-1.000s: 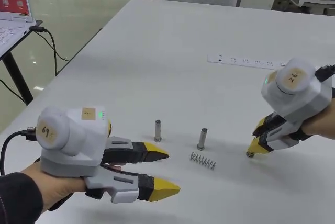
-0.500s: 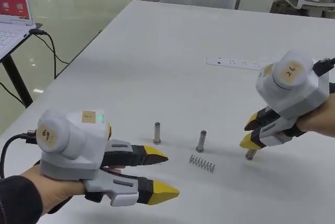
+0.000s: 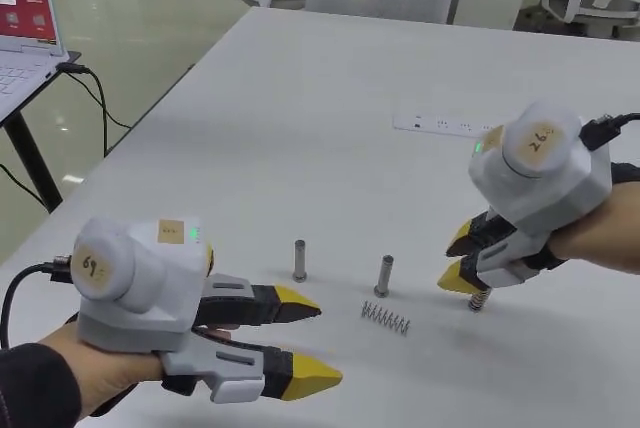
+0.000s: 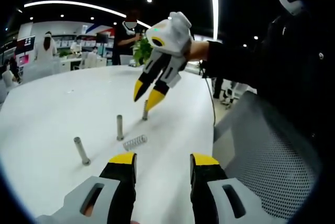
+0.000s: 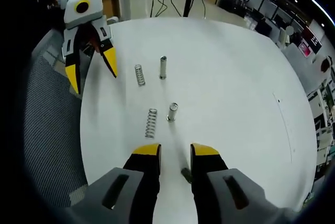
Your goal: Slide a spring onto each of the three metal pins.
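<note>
The right gripper (image 3: pixel 446 266) has lifted and drifted left off the right-hand pin (image 3: pixel 480 299). A second ago its yellow tips were pressed low around that pin's foot; now they hang just above and beside it, no longer touching. Its jaws stand a modest way apart with nothing between them, which its own view confirms. The pin it has left stands upright on the bench (image 3: pixel 300 128) with the fitted spring (image 4: pixel 145 113) coiled round its lower part, so the release looks clean. I judge the first of the three pins done. The left gripper (image 3: pixel 328 342) has barely stirred: it waits low at the near left, jaws wide apart and holding nothing. The middle pin (image 3: pixel 384 275) and the left pin (image 3: pixel 300 260) are bare, both upright and well apart from each other. A loose spring (image 3: pixel 386 317) lies flat on the bench just in front of the middle pin, between it and the person. The right gripper view shows a second loose spring (image 5: pixel 139 75) lying beside the farther pin, near the left gripper's tips. With two springs lying free and two pins empty, the job is roughly a third through. The leftward drift of the right gripper suggests, though I cannot be sure, that the spring by the middle pin is next.
</note>
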### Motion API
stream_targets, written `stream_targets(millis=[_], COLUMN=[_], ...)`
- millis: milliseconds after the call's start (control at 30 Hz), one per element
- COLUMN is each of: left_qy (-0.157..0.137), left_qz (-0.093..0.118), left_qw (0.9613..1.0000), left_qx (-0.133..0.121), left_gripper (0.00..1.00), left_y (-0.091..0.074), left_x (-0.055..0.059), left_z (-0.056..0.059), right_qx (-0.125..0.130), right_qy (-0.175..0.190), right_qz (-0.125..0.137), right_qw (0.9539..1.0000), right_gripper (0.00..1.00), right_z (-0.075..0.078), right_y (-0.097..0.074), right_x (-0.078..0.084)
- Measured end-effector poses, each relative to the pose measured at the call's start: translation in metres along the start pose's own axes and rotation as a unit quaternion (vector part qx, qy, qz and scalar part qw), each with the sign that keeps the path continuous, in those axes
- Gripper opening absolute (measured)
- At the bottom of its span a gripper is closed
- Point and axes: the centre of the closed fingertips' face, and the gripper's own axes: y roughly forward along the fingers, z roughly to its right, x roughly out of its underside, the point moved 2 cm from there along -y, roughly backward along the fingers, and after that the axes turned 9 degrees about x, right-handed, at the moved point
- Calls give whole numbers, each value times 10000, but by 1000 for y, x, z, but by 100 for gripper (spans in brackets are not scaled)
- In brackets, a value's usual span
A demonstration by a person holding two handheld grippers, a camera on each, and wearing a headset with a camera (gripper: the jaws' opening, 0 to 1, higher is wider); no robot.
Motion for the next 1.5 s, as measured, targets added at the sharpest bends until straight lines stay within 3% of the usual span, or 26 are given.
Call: stream_targets(millis=[833, 1500], left_qy=[-8, -16], left_qz=[8, -2], left_qw=[10000, 10000], left_qx=[-23, -22], left_gripper=[35, 35], left_y=[-1, -1], left_x=[1, 2], left_z=[-1, -2], right_qx=[-454, -538], right_qy=[-177, -182], right_qz=[-209, -440], right_qw=[9986, 9974], right_gripper=[17, 13], right_z=[-34, -46], right_y=[33, 52], right_x=[-2, 5])
